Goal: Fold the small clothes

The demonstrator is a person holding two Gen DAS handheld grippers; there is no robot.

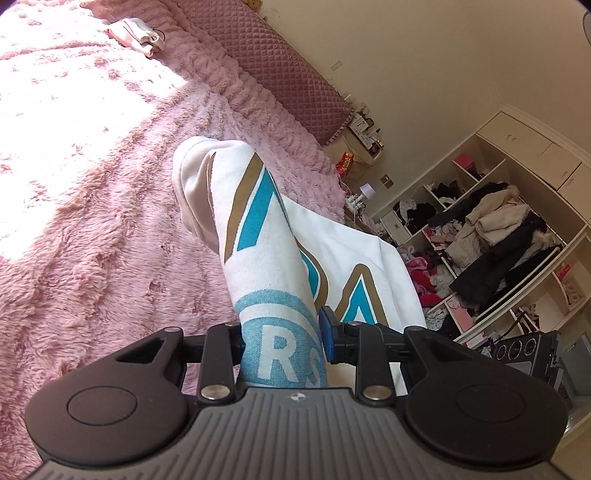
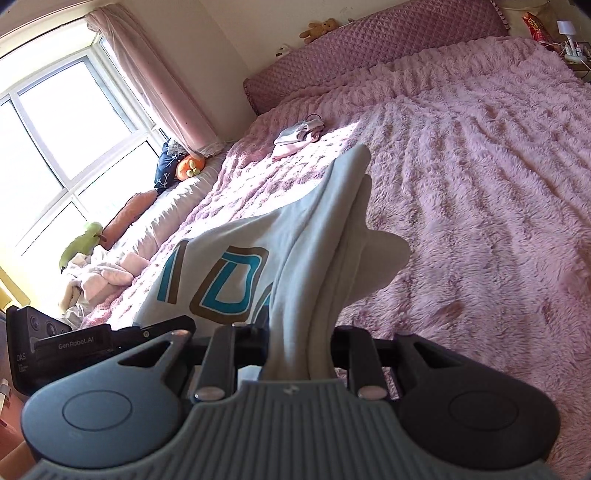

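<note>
Left wrist view: the left gripper (image 1: 284, 343) is clamped on a bunched fold of a white garment (image 1: 258, 229) printed with teal and brown letters; the cloth rises from between the jaws and hangs above the pink fluffy bedspread (image 1: 92, 221), with a second panel draping away to the right. A small folded pile of pale clothes (image 1: 136, 35) lies far off on the bedspread, near the quilted headboard (image 1: 273, 62). At right, open shelves (image 1: 491, 236) hold heaped coats and clothing (mostly dark and cream). Right wrist view: the right gripper (image 2: 301, 350) is clamped on another gathered edge of the same white garment (image 2: 258, 258), whose printed front spreads to the left while a pale flap points toward the far side of the bedspread (image 2: 480, 184). The folded pile (image 2: 297, 138) sits far ahead, in sunlight. A window (image 2: 55, 122) with a pink curtain (image 2: 159, 85) fills the left, and loose pale laundry (image 2: 96, 280) lies below it.
</note>
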